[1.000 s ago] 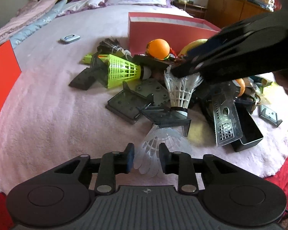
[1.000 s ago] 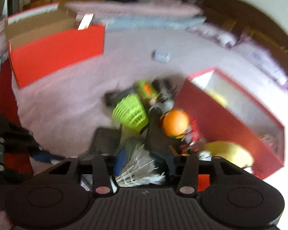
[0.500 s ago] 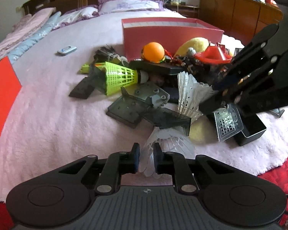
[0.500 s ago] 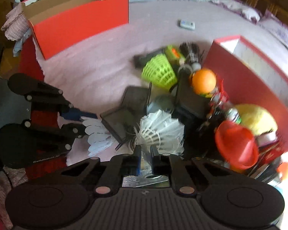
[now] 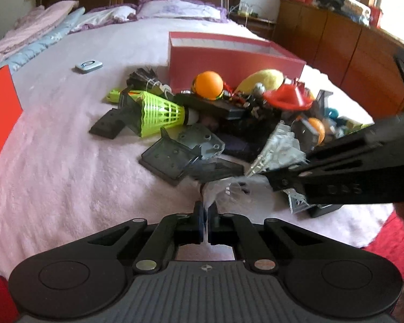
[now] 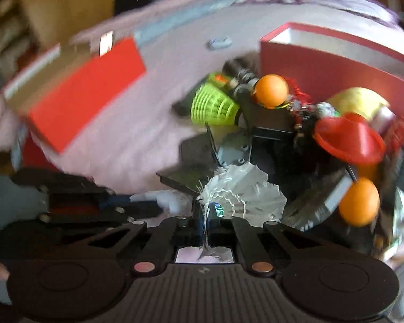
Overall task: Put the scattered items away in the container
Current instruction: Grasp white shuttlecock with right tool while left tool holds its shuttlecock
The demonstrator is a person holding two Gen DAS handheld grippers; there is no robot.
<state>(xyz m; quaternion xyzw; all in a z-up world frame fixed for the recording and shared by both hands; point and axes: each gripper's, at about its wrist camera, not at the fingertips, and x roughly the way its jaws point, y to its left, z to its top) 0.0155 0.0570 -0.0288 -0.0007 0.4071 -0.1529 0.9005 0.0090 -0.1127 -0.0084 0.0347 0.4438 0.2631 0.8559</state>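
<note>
A pile of small items lies on a pink bedspread in front of a red open box (image 5: 229, 56). My left gripper (image 5: 206, 214) is shut on the feather edge of a white shuttlecock (image 5: 220, 188) at the pile's near edge. My right gripper (image 6: 206, 219) is shut on the feathers of a second white shuttlecock (image 6: 245, 191), which also shows in the left wrist view (image 5: 280, 148). The right gripper's body crosses the left wrist view (image 5: 350, 172) at the right. The red box (image 6: 323, 62) stands behind the pile in the right wrist view, which is blurred.
The pile holds a green shuttlecock (image 5: 159, 113), orange balls (image 5: 209, 82), smoky plastic brackets (image 5: 175, 156), a red cone (image 5: 288, 97) and a yellow plush (image 5: 261, 79). A second red box (image 6: 78, 91) stands at the left. A small grey device (image 5: 88, 66) lies farther back.
Both grippers have closed fully on their shuttlecocks. The right gripper has swung down and toward the left one, carrying its shuttlecock with it.
</note>
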